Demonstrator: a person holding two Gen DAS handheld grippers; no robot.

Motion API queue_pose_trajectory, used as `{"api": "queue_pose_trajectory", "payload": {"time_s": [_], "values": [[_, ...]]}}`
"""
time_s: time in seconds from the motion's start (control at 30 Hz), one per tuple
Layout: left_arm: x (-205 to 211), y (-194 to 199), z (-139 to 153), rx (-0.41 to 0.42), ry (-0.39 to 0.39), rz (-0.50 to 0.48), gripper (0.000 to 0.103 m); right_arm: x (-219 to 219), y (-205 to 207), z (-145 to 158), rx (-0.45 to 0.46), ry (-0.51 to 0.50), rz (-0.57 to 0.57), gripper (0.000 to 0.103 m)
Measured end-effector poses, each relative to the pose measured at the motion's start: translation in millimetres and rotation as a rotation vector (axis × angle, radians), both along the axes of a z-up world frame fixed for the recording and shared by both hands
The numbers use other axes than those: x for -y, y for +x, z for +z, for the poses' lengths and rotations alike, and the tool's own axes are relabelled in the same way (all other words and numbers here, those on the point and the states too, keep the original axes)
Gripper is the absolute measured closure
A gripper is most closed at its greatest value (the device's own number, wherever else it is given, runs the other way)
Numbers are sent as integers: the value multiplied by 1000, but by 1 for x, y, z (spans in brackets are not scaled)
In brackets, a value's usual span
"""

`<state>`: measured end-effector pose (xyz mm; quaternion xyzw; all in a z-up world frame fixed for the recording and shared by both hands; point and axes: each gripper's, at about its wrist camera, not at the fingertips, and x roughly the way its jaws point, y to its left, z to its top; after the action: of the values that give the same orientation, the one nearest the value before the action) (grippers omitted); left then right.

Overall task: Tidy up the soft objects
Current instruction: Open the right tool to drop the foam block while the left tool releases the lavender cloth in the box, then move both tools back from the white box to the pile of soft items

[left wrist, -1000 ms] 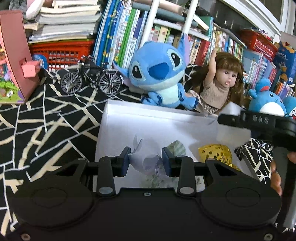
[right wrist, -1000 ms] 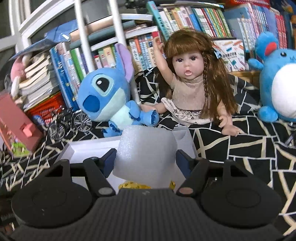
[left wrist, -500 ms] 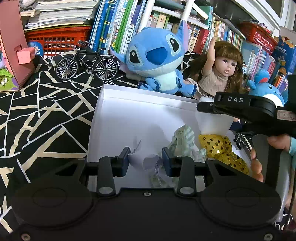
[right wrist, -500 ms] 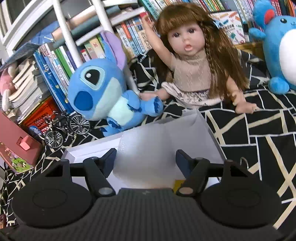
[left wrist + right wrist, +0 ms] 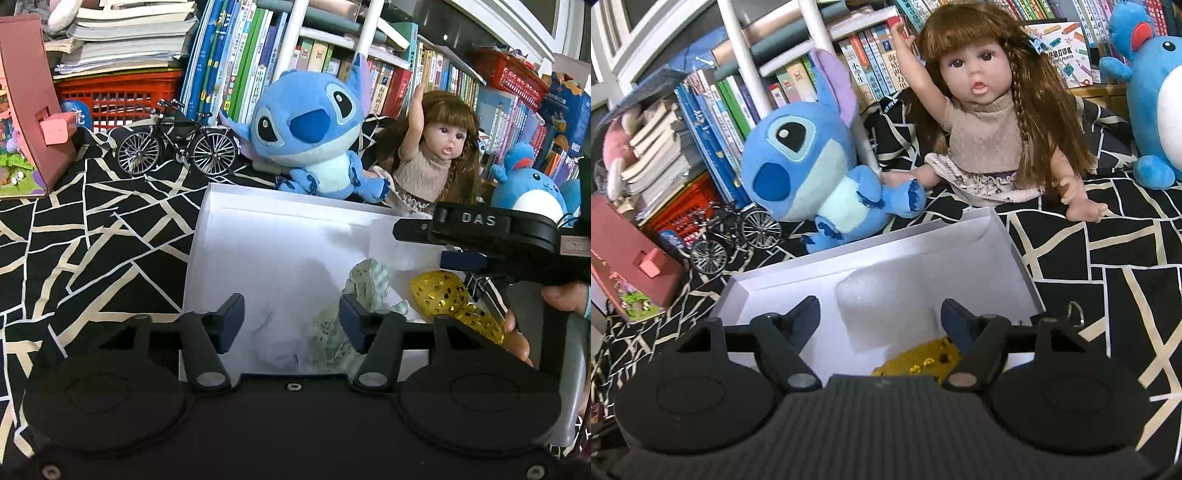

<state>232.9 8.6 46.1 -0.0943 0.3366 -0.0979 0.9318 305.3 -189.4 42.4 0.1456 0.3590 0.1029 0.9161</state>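
A white open box (image 5: 295, 206) (image 5: 923, 236) lies on the patterned cloth in front of both grippers. My left gripper (image 5: 291, 319) hovers over its near end with the jaws opening and nothing pressed between them. A pale lilac crumpled piece (image 5: 280, 360) lies on the box floor below it. Beside that are a green-and-white lace cloth (image 5: 365, 288) and a gold sequined ribbon (image 5: 443, 295) (image 5: 923, 363). My right gripper (image 5: 881, 319) (image 5: 417, 234) is also opening. A white foam piece (image 5: 886, 306) (image 5: 391, 247) rests in the box between its fingers, untouched by the pads.
Behind the box sit a blue alien plush (image 5: 310, 136) (image 5: 812, 173), a long-haired doll (image 5: 436, 158) (image 5: 990, 122) and a round blue plush (image 5: 528, 188) (image 5: 1160, 103). A model bicycle (image 5: 177, 144), a pink toy house (image 5: 26, 122), a red basket (image 5: 122, 92) and bookshelves stand behind. A hand (image 5: 517, 332) holds the right gripper.
Both grippers have opened. The lilac piece left the left jaws and now lies in the box. The foam piece left the right jaws and rests in the box.
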Motion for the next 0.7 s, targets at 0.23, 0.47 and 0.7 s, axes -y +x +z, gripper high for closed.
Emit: {"api": "queue_pose_trajectory", "payload": {"time_s": [0.23, 0.47, 0.7], "values": [[-2, -16, 12, 45, 4, -5, 26, 12, -21, 19, 45, 12, 36, 11], [-5, -40, 25, 89, -21, -29, 18, 23, -60, 39, 122, 5, 95, 3], [-4, -71, 32, 129, -21, -62, 16, 30, -101, 46, 191, -8, 134, 0]]}}
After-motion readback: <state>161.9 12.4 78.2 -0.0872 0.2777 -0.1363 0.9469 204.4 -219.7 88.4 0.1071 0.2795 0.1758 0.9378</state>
